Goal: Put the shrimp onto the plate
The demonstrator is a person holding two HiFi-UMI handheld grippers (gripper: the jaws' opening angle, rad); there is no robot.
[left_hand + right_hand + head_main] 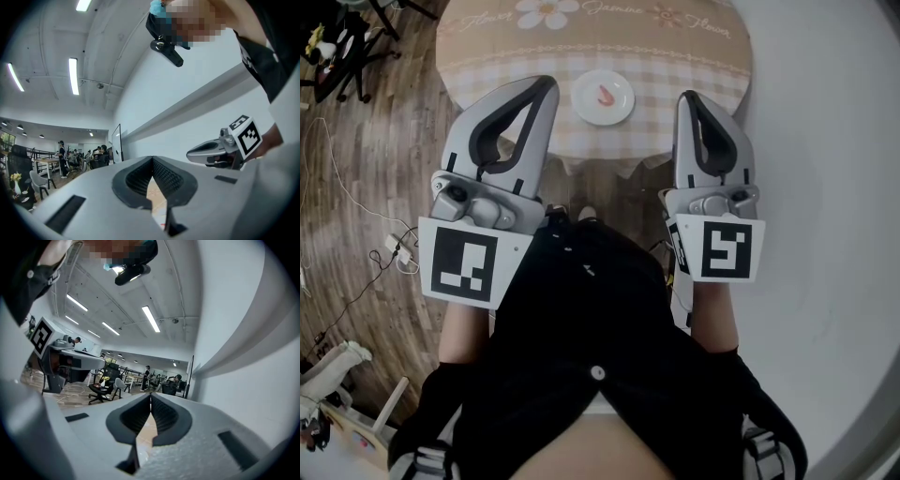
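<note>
Pointing forward, left claw [547, 84], right claw [685, 97]

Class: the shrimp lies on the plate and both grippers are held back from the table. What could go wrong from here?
1. The plate sits toward the near side of the table; swinging the shut left gripper or right gripper forward might knock it and spill the shrimp.
2. Loose cables lie on the floor at left; a step there might snag.

light: bright indoor, long ceiling lights [73, 75] at 10 o'clock in left gripper view | shadows: soft | glare: lights glow white | edges: bent, black corners | focus: far room fuzzy
</note>
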